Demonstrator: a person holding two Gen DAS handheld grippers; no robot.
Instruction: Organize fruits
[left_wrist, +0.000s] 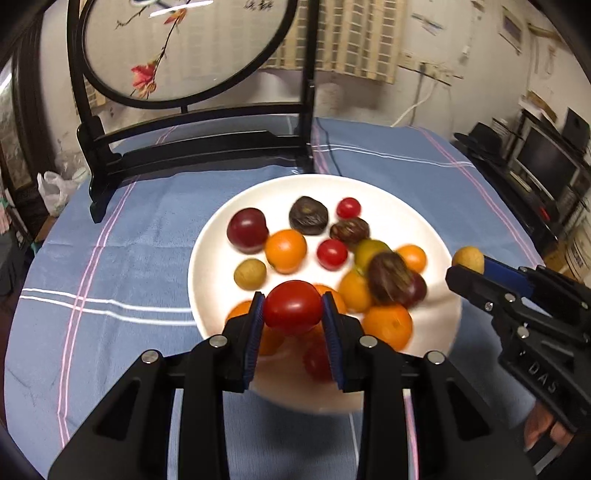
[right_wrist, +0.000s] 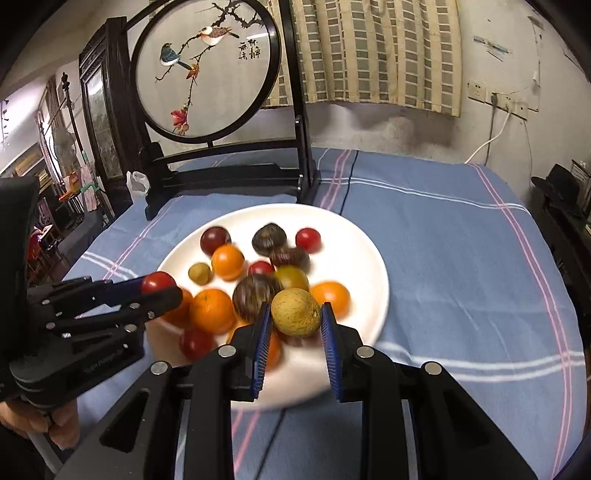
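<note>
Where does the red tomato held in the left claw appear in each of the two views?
Left wrist view: the red tomato is at lower centre, held in the left claw, in front of the white plate.
Right wrist view: the same tomato is at the left edge, at the tip of the left claw.
Shared landmark: the round bird painting behind the plate.

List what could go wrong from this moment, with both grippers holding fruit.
1. The red tomato is round and smooth; the left hand-held gripper pinches only its sides, so it may slip.
2. If the tan fruit drops from the right hand-held gripper, it may scatter fruit on the crowded white plate.
</note>
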